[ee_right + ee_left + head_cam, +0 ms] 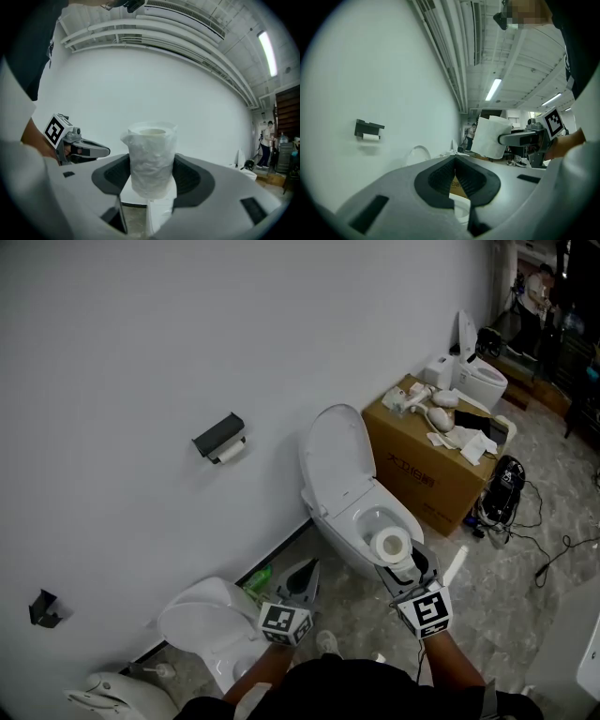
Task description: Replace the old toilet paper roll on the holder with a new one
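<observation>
A black holder (217,435) is fixed to the white wall, with the old, nearly used-up roll (230,452) under it. The left gripper view shows the same holder (368,127) far off on the wall. My right gripper (405,559) is shut on a new toilet paper roll (390,543) in clear wrap, held upright between its pads (151,159). That roll (492,137) also shows to the right of my left gripper (309,570). The left gripper's jaws are shut with nothing in them (455,164). Both grippers are low in the room, well away from the holder.
A white toilet (356,502) with its lid up stands below my right gripper. A cardboard box (427,465) with loose items on top sits to its right, and cables (525,531) lie on the floor. Another white toilet part (202,624) lies at lower left.
</observation>
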Action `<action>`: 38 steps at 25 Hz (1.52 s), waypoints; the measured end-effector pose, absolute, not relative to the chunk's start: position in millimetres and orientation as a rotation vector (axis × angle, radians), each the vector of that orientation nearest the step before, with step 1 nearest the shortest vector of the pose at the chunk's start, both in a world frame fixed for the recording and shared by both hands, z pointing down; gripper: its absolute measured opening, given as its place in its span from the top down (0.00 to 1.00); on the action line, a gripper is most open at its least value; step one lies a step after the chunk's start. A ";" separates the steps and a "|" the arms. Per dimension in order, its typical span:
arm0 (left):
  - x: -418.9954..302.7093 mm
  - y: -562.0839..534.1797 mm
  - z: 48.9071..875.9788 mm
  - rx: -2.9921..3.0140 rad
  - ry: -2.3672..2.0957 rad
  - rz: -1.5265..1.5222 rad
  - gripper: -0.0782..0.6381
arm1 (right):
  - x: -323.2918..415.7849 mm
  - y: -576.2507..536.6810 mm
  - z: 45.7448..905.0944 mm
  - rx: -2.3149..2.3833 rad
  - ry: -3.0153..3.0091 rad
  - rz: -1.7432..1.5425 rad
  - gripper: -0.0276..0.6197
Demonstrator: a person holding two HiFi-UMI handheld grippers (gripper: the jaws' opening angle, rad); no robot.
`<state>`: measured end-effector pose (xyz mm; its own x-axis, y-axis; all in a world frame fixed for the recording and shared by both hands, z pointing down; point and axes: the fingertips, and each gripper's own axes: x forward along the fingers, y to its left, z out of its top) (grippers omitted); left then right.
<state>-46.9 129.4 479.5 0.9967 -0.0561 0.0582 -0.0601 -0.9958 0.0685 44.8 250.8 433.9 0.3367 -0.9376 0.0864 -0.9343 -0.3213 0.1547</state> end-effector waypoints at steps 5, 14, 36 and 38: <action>-41.4 79.2 483.1 3.063 -0.078 0.117 0.89 | 52.5 190.1 434.4 2.408 -1.752 -0.022 0.54; -44.3 6.0 479.0 3.076 -0.122 0.113 0.89 | 56.8 101.1 434.6 2.351 -1.805 -0.006 0.54; -18.9 -122.3 473.3 3.053 -0.544 0.076 0.89 | 111.7 -37.4 440.9 2.175 -2.024 -0.016 0.54; -13.9 -135.0 470.9 3.058 -0.602 0.075 0.89 | 117.3 -54.1 440.4 2.134 -2.070 -0.024 0.54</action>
<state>-13.9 -135.0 470.9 0.9243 -0.3781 0.0519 -0.3793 -0.9252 0.0143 117.3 -54.1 440.4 0.0370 -0.9937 0.1055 -0.9911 -0.0230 0.1315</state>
